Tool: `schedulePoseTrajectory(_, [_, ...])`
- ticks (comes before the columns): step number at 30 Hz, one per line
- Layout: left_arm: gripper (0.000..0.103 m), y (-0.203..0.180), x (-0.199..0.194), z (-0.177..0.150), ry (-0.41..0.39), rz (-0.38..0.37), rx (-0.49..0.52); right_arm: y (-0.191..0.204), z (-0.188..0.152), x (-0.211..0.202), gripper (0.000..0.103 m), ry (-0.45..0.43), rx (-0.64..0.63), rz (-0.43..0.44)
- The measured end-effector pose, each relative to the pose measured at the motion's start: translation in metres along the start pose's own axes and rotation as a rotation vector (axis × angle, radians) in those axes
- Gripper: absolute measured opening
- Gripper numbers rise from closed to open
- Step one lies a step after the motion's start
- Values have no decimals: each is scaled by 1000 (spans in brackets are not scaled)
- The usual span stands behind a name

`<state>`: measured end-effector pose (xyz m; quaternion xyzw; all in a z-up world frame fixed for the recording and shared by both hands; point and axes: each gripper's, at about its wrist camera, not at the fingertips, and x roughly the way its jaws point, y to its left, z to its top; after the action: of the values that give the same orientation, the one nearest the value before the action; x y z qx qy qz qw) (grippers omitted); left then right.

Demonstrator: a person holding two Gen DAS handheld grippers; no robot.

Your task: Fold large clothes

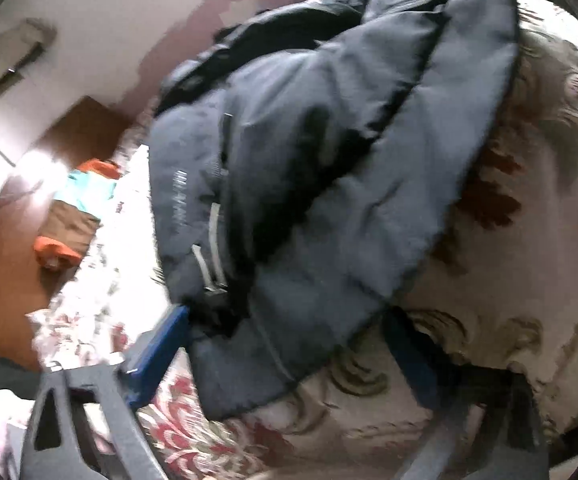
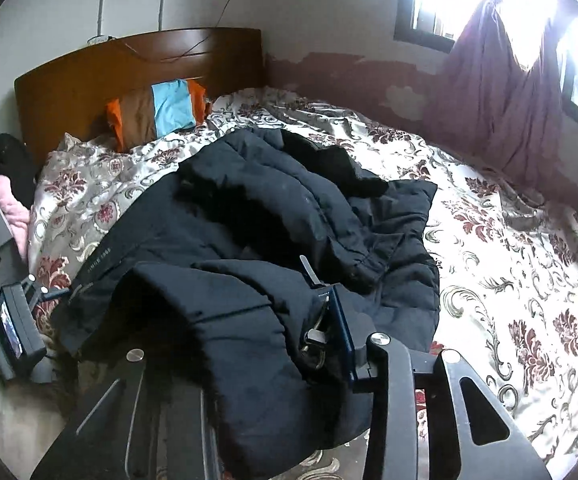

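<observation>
**Coat half-gathered on the bed, both tongs at its near edge**

Coat point(image 2: 249, 216) lay dark and padded, rumpled in a heap across the flowered quilt point(image 2: 509, 240) of the bed, its near edge drawn up toward the two tongs.

Right tongs point(image 2: 281, 344) were clamped on a thick fold of that edge: the blue pad point(image 2: 341, 332) pressed into the padding beside a buckle point(image 2: 315, 338), and the fold draped over the frame toward the camera. Left tongs point(image 1: 289, 344) stood wide, with a corner of the coat lying between the blue pads; the blurred left view did not show whether they pressed on it, so that side looked unheld.

Farther out, a sleeve or flap lay bunched over the coat's middle. A pillow point(image 2: 157, 114) in orange, brown and blue leaned on the wooden headboard point(image 2: 89, 68), well apart from the coat. A curtain point(image 2: 501, 92) hung by the bright window.

Risks, as a judgement: with one side loose, a lift by the right tongs alone would likely swing the coat askew and make a crooked fold. The padding is thick and slippery, so the fold could slide out of the grip. The buckle near the pad might catch or shift the hold. The bunched middle would trap creases if folded over unflattened.
</observation>
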<state>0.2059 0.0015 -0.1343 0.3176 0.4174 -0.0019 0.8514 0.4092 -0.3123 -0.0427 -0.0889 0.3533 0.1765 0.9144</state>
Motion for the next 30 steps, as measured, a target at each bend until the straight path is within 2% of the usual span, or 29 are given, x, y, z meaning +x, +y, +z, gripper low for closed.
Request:
schedulePoseTrajectory(2, [55,9,0,6,-16,45,-20,1,4,-11,30,-3,25,-3])
schedulePoseTrajectory(5, [40,32,-2,17,-44,29,-104,-6,7,-28,30,-16,110,-1])
schedulePoseTrajectory(8, [29,58,-16,32,-116,1,-177,-22,8,-40,28,-30,230,13])
schedulePoseTrajectory(13, [25,92,-42,64,-210,-36,-226,-58,-4,-37,26,-49,447,78])
schedulePoseTrajectory(17, [21,123,-56,85,-241,-149,-330,-66,-20,-40,21,-61,527,92])
schedulePoseTrajectory(20, [18,130,-67,95,-248,-190,-381,-63,-27,-53,16,-100,518,83])
schedulePoseTrajectory(21, [17,132,-71,96,-252,-199,-393,-61,-29,-59,7,-123,509,94])
schedulePoseTrajectory(25, [16,129,-94,95,-330,-183,-405,-44,-42,-92,7,-196,452,67])
schedulePoseTrajectory(30, [16,134,-123,79,-409,-169,-419,-22,-59,-127,6,-231,382,62])
